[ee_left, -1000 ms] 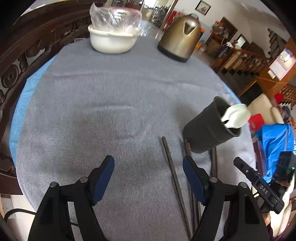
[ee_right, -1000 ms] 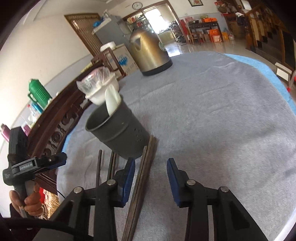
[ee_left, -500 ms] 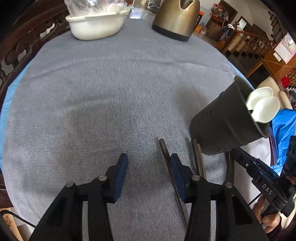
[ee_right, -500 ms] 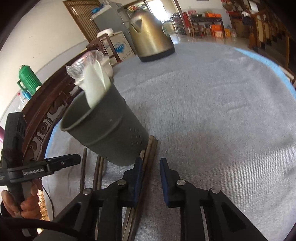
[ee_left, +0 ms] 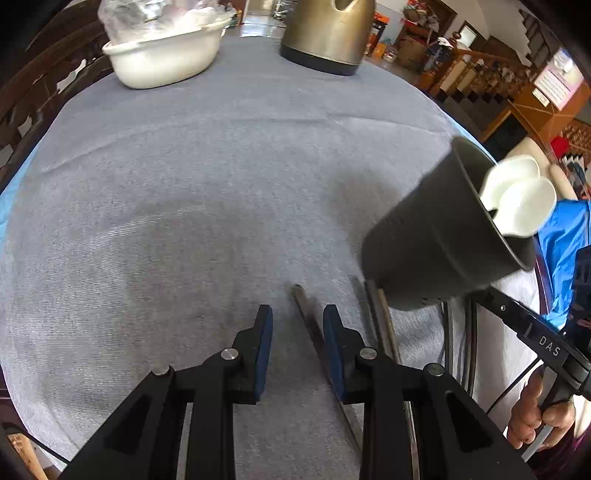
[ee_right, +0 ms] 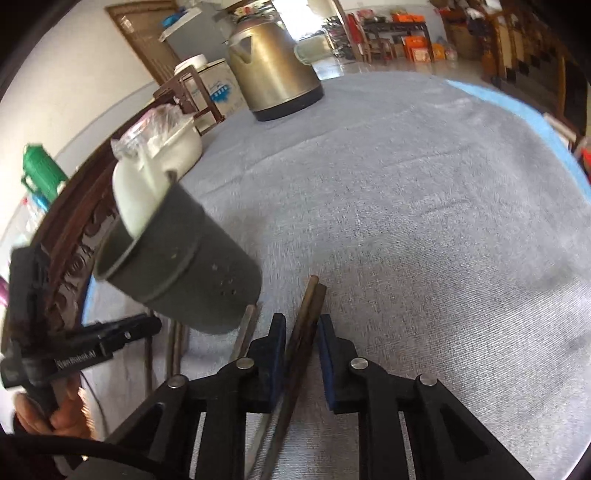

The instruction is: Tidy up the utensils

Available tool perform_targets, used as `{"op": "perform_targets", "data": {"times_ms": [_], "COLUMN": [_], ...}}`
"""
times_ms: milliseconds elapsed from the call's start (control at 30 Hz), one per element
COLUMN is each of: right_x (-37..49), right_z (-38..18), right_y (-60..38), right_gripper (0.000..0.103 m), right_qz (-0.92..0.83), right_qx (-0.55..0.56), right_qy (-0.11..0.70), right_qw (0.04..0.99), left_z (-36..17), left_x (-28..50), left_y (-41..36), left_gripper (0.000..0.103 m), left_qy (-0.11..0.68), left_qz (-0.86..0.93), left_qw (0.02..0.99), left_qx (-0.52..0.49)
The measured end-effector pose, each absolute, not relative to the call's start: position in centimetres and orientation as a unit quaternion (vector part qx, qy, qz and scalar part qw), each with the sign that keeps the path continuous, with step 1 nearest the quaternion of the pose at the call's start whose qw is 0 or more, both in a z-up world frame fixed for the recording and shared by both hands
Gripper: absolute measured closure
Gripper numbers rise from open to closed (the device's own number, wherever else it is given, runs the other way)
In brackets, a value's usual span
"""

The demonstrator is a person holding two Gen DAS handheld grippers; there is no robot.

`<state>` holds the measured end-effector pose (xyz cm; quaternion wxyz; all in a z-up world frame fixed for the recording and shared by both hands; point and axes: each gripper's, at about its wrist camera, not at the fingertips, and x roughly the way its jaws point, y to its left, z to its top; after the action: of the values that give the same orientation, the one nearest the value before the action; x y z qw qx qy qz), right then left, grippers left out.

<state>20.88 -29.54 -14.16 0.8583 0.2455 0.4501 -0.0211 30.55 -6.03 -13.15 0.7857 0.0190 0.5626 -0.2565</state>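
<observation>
A dark grey utensil holder (ee_left: 439, 236) (ee_right: 177, 266) stands on the grey cloth with white spoons (ee_left: 517, 199) (ee_right: 133, 192) in it. Several dark chopsticks lie at its base. My left gripper (ee_left: 298, 326) is low over the cloth, its jaws narrowed around one chopstick (ee_left: 314, 332) with gaps on both sides. My right gripper (ee_right: 302, 334) is low too, its jaws narrowed around a pair of brown chopsticks (ee_right: 304, 325), with a slight gap still showing. More chopsticks (ee_left: 380, 325) (ee_right: 243, 332) lie between the grippers.
A gold kettle (ee_left: 328, 33) (ee_right: 273, 74) and a white bowl with a plastic bag (ee_left: 162, 55) (ee_right: 166, 144) stand at the far side. A carved wooden chair (ee_left: 33, 74) is on the left. The round table's edge (ee_right: 517, 110) is on the right.
Both grippers have come down and forward to the chopsticks and narrowed their jaws around them. The holder looms larger in both views.
</observation>
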Motion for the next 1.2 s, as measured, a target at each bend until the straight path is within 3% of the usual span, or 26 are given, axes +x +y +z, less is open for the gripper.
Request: {"op": "perform_targets", "data": {"times_ms": [100, 167, 233, 333, 467, 933, 1133, 1200], "right_x": [21.7, 21.5, 20.6, 20.4, 20.6, 21.0, 21.6, 22.0], "right_z": [-14.4, -14.5, -14.0, -13.8, -13.9, -14.3, -14.0, -14.4], "right_y": [-29.4, -29.6, -29.5, -30.0, -30.8, -28.7, -30.2, -30.3], "right_gripper": [0.087, 0.092, 0.092, 0.092, 0.089, 0.092, 0.090, 0.090], "right_qz": [-0.003, 0.044, 0.062, 0.008, 0.010, -0.019, -0.035, -0.039], "right_qx": [0.261, 0.302, 0.322, 0.275, 0.304, 0.226, 0.243, 0.254], "right_qy": [0.451, 0.435, 0.412, 0.426, 0.429, 0.456, 0.475, 0.489], "right_qw": [0.853, 0.847, 0.851, 0.862, 0.850, 0.861, 0.845, 0.834], "left_z": [-13.2, -13.2, -13.0, -12.9, -12.7, -13.5, -12.8, -12.5], "left_x": [30.9, 30.7, 30.3, 30.1, 30.4, 29.9, 29.9, 30.1], "left_y": [-5.9, -6.0, -6.3, -6.2, -5.4, -7.4, -6.7, -6.0], "left_gripper": [0.074, 0.087, 0.090, 0.090, 0.090, 0.090, 0.090, 0.083], "left_qy": [0.564, 0.558, 0.547, 0.544, 0.548, 0.549, 0.542, 0.547], "left_qz": [-0.257, -0.265, -0.281, -0.279, -0.266, -0.295, -0.285, -0.275], "left_qw": [0.785, 0.787, 0.789, 0.791, 0.793, 0.781, 0.790, 0.790], "left_qx": [0.015, 0.014, 0.016, 0.024, 0.023, 0.032, 0.032, 0.033]}}
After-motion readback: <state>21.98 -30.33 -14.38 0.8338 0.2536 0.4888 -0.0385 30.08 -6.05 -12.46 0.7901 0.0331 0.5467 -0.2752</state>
